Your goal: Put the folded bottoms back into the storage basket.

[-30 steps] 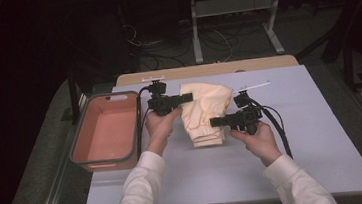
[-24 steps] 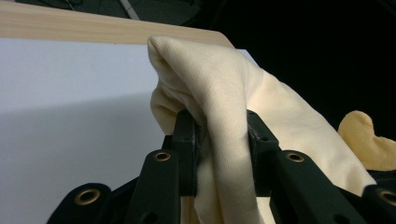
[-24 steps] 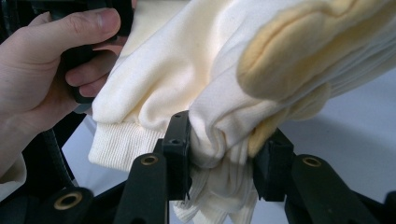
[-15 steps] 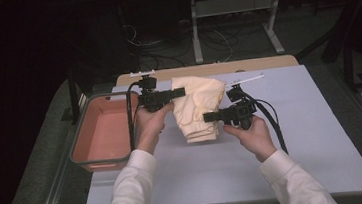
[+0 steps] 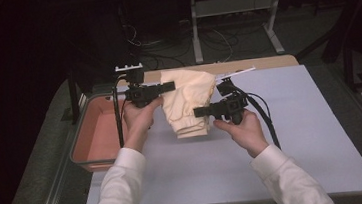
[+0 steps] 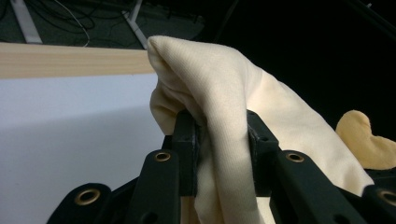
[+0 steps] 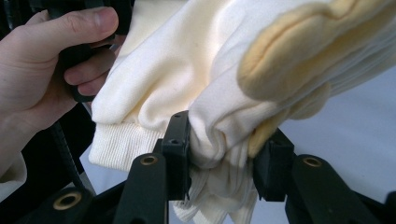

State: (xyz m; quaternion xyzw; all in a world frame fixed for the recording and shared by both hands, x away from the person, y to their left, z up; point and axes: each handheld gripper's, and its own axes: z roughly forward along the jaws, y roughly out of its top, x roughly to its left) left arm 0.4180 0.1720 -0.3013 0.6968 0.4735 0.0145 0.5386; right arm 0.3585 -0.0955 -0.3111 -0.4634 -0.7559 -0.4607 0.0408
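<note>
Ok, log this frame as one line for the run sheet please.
left gripper: shut on cream sweatshirt | right gripper: shut on cream sweatshirt | garment bunched, lifted over table | pink bin: beside left hand

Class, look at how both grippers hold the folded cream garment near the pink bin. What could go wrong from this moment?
1. The left gripper pinches only a thin fold of the garment; the cloth could slip free.
2. The right gripper clamps a thick bunch of layers, so some may slide out and the fold could fall open.
3. The lower edge hangs loose and might catch the rim of the pink bin if carried there.
</note>
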